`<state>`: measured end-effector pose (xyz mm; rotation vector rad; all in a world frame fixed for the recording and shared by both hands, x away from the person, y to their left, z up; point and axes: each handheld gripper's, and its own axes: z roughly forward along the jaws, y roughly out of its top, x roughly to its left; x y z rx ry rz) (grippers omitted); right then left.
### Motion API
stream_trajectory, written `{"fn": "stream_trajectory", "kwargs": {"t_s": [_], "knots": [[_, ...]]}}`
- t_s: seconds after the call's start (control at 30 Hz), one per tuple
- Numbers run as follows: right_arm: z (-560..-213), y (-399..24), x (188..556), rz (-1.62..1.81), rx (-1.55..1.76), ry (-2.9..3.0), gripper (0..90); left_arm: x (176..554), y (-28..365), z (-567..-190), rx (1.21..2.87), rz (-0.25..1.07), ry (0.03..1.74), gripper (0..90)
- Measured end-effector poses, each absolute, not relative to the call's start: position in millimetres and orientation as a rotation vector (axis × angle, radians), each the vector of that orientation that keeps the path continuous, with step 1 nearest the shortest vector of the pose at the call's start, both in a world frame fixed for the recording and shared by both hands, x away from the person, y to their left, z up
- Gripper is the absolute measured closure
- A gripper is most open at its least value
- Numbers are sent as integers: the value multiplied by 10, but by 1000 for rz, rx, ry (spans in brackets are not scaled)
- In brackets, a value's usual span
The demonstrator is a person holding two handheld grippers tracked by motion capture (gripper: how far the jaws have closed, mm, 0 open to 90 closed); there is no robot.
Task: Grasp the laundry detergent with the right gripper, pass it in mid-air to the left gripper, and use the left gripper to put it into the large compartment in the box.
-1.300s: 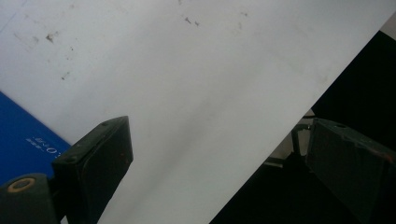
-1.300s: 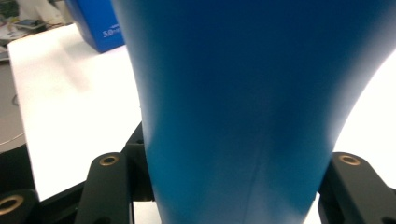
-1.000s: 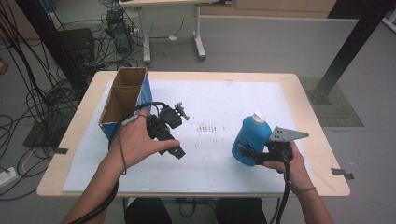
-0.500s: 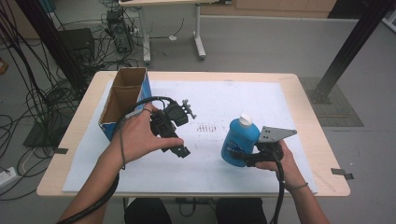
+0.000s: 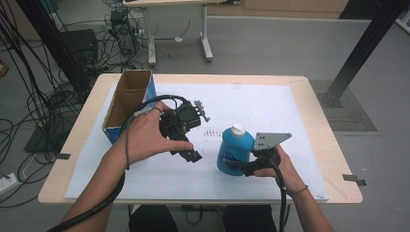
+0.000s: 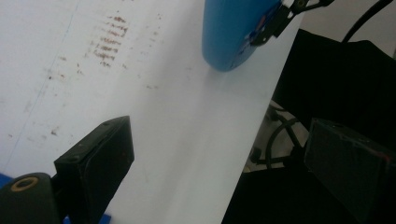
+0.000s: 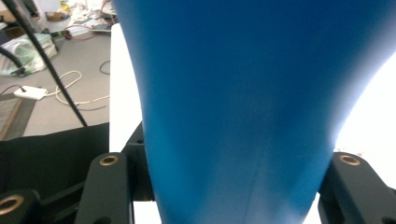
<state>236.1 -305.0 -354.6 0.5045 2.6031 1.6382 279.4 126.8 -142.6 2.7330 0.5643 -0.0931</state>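
The right gripper [image 5: 240, 167] is clamped on the blue bottle [image 5: 235, 151], upright at the near middle of the worktop [image 5: 309, 111], apparently mid-carry leftward, so next it likely needs steady travel toward the cardboard box [image 5: 126, 104], while the left gripper [image 5: 189, 153] hangs wide open and empty

A wooden counter [image 5: 319, 121] is covered over most of its top by a white sheet [image 5: 270, 111], on which a patch of small brown marks [image 5: 211, 132] is seen near the middle. An open cardboard box [image 5: 126, 104] with blue sides is placed at the sheet's far left corner. Strips of dark tape [image 5: 354, 179] are fixed at the counter's near edges. On the grey floor beyond, tangled black cables [image 5: 46, 104], a white table base [image 5: 205, 41] and a black slanted post [image 5: 360, 53] are shown.
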Motion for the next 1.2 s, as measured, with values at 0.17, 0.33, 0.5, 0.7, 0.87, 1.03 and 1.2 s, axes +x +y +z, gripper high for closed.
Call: {"fn": "stream_trajectory", "kwargs": {"t_s": [0.17,0.33,0.5,0.7,0.87,1.03,1.2], "knots": [[-3551,-2958,2413,1651,460,2632,421,2801,1200,-1376,2747,-90,525,83],[-3562,-2864,2469,1654,422,2665,421,2795,1145,-1351,2754,-103,480,84],[-3566,-2782,2514,1651,373,2698,421,2805,1036,-1318,2788,-114,442,84],[-3537,-2695,2561,1638,317,2728,421,2786,894,-1252,2832,-97,394,84],[-3539,-2642,2577,1653,293,2734,420,2787,823,-1231,2843,-96,370,84],[-3510,-2573,2585,1635,262,2755,420,2795,725,-1212,2872,-90,335,80],[-3505,-2525,2591,1636,248,2762,420,2817,652,-1204,2888,-98,308,78]]}}
